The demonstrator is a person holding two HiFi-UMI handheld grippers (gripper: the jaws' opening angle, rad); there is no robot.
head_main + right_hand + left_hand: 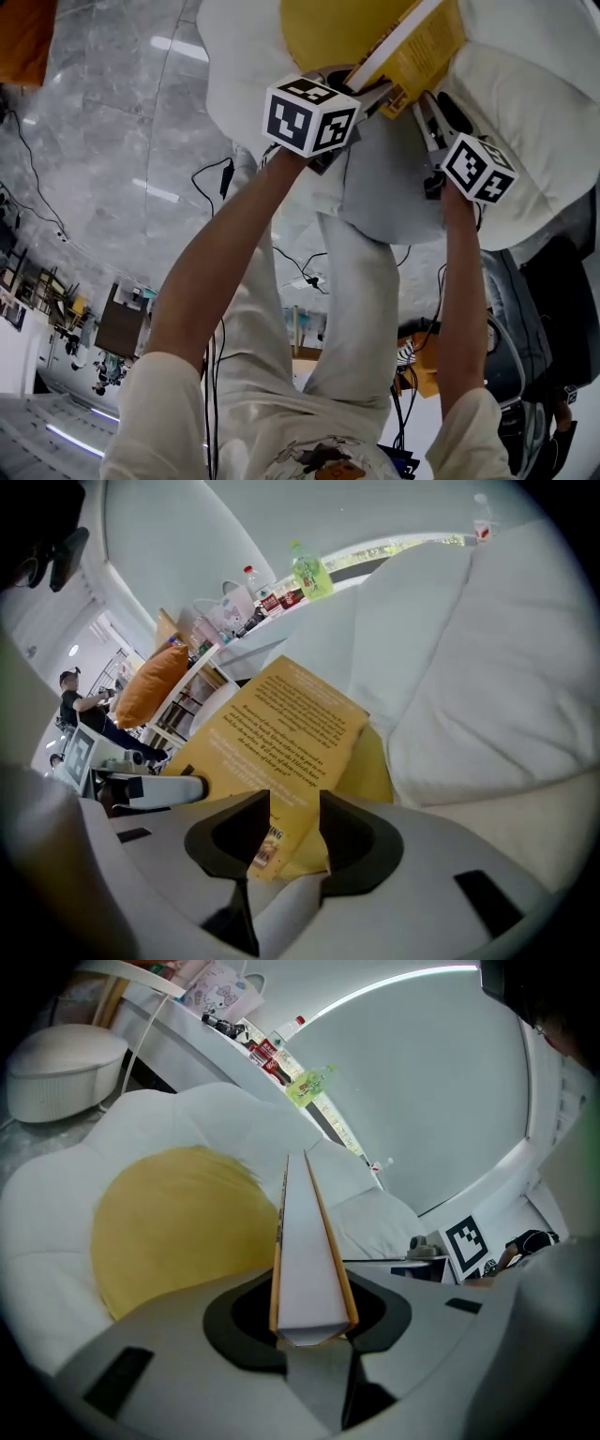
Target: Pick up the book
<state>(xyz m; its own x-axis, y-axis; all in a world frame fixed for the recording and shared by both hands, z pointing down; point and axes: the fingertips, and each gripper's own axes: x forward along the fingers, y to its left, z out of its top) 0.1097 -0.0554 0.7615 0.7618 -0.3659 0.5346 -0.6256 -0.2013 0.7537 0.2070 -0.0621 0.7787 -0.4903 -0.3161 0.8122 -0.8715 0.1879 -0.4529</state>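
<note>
A yellow-covered book [417,52] with white page edges hangs above a white flower-shaped cushion [544,112] with a yellow centre [319,28]. My left gripper [367,92] is shut on the book's lower edge. In the left gripper view the book [305,1251] stands edge-on between the pads, at my left gripper [309,1330]. My right gripper [427,108] grips the book's near corner from the right. In the right gripper view the printed back cover [281,733] runs down between the jaws of my right gripper [292,827], which close on that corner.
The cushion [487,667] fills the ground under both grippers. Black cables [211,178] trail over the marble floor. A shelf with bottles [309,574] and an orange pillow [150,696] stand behind. A round white stool [61,1072] is at the far left.
</note>
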